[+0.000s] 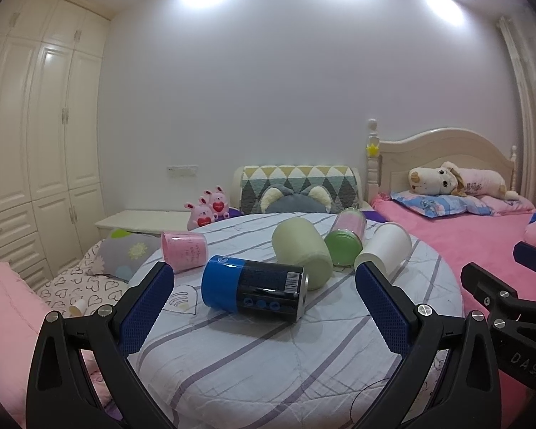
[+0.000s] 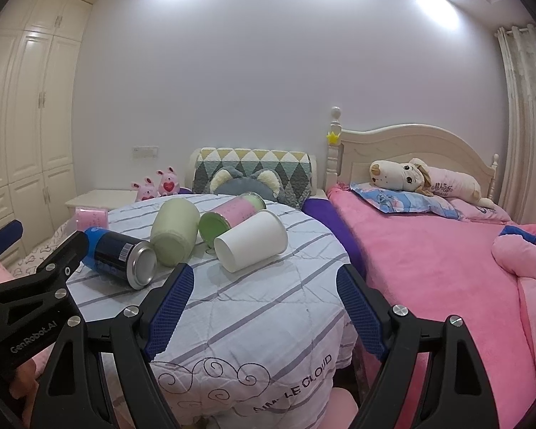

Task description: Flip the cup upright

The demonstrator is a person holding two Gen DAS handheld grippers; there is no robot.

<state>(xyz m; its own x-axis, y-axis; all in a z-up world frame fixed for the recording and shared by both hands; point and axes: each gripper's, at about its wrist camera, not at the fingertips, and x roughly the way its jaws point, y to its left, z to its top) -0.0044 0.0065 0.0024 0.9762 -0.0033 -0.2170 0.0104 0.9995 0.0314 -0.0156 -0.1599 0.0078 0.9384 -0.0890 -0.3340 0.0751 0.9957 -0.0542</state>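
So white cup (image 2: pixel 251 245) lies sideways, mouth facing right gripper (image 2: pixel 264 307) (nearer one). Both grippers' jaws apart, empty; left gripper (image 1: pixel 264 307) faces the blue can (image 1: pixel 253 287).

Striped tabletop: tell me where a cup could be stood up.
Free: the striped cloth nearest both open tongs, in front of the blue can and the white paper cup. Crowded: the far half, where the pale green cup, green-lidded jar and white cup lie bunched together; the pink cup lies at the left edge.
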